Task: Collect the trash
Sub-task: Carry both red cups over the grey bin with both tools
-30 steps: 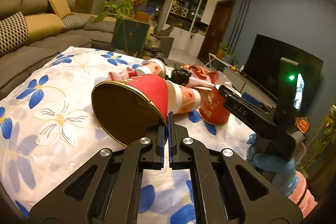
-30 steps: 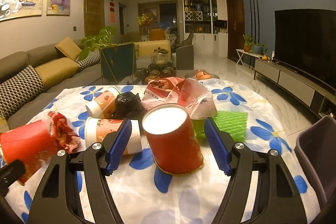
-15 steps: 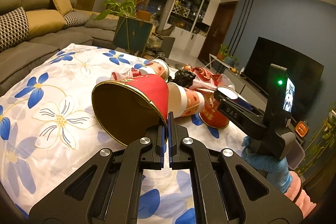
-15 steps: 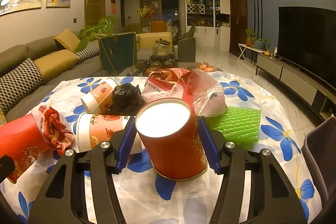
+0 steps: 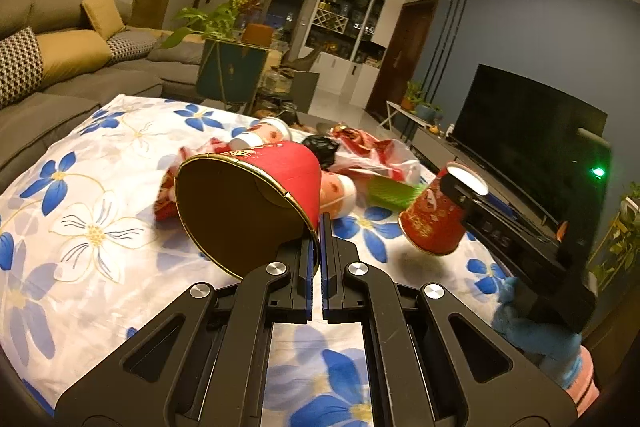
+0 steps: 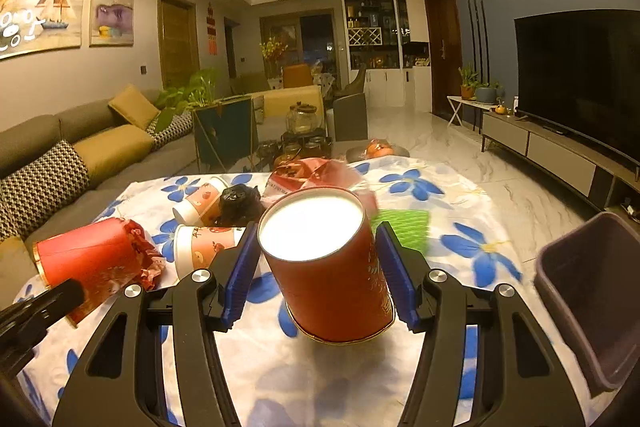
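Trash is lying scattered across the flower-print tabletop (image 6: 472, 195): paper cups (image 6: 204, 203), a black bag (image 6: 240, 201), a green mesh sleeve (image 6: 404, 223). Beside it, at the right edge, a dark bin (image 6: 592, 299) is standing. The right gripper (image 6: 316, 267) is clamping an upside-down red cup (image 6: 332, 283) between its blue fingers, off the cloth. The left gripper (image 5: 321, 227), fingers nearly closed, is pinching the rim of another red cup (image 5: 256, 203).

Bin (image 6: 592, 291) right of table (image 6: 460, 195)
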`<state>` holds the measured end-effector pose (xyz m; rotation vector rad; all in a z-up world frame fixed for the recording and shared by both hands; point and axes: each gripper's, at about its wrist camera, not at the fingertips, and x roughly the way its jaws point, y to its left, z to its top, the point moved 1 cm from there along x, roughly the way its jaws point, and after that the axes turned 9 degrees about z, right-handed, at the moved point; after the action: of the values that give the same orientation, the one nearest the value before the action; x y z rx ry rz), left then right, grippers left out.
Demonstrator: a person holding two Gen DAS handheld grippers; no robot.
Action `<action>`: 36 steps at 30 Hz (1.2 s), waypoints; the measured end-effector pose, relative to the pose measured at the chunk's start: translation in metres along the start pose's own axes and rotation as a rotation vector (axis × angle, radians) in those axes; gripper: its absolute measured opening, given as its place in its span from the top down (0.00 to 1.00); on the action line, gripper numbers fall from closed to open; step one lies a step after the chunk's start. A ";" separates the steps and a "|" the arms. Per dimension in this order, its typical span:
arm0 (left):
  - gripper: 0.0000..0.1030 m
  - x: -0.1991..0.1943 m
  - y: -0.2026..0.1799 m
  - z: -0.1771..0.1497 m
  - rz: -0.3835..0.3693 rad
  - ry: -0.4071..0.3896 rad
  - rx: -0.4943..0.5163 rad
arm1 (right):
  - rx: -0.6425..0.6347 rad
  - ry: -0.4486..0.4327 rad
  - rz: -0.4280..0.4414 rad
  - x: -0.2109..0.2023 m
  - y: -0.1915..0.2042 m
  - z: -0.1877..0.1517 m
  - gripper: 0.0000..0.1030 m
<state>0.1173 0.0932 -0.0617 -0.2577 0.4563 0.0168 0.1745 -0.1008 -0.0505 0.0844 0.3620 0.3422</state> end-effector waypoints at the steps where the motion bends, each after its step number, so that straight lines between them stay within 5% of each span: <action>1: 0.98 0.000 -0.004 0.000 -0.006 0.002 0.005 | 0.000 -0.005 -0.004 -0.006 -0.002 0.000 0.44; 23: 0.98 0.012 -0.119 -0.007 -0.177 0.013 0.165 | 0.067 -0.110 -0.181 -0.101 -0.086 0.004 0.44; 36: 0.98 0.018 -0.234 -0.017 -0.369 -0.001 0.298 | 0.117 -0.158 -0.345 -0.148 -0.152 0.001 0.44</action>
<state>0.1432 -0.1381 -0.0279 -0.0453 0.3987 -0.4088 0.0924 -0.2942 -0.0221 0.1601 0.2335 -0.0277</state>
